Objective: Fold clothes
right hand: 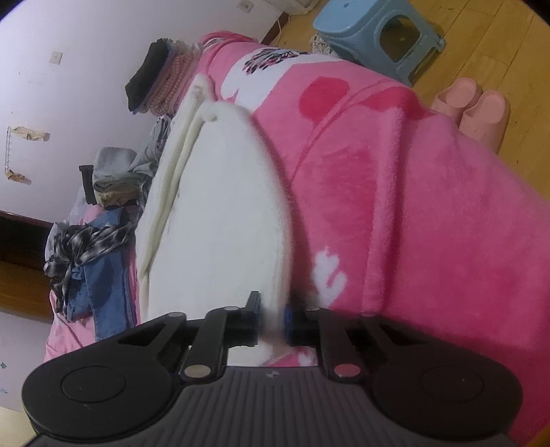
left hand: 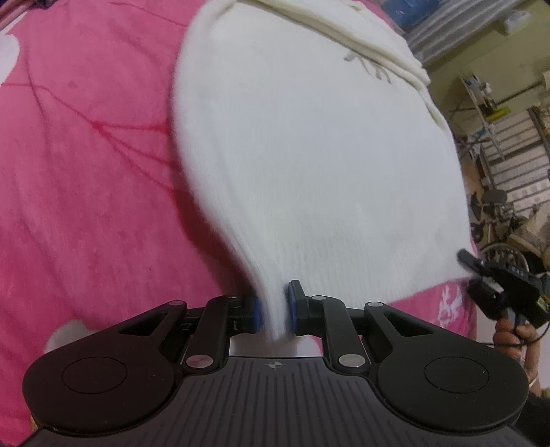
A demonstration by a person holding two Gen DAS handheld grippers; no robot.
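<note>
While both grippers grip it, the white knit sweater [left hand: 309,165] lies spread on the pink fleece blanket [left hand: 86,178] covering the bed. Fabric is soft, ribbed near the hem, with a rounded outline; a folded cream edge runs along its far side. Left gripper [left hand: 274,307]: jaws nearly closed, blue pads pinching a gathered bunch of hem. Right gripper [right hand: 271,318]: jaws nearly closed on the sweater's edge, which is blurred between the pads. Blanket is plush, printed with white and darker pink shapes. Beyond: a heap of clothes [right hand: 89,247] against the wall, a blue plastic stool [right hand: 378,31], pink slippers [right hand: 474,106] on the wooden floor.
</note>
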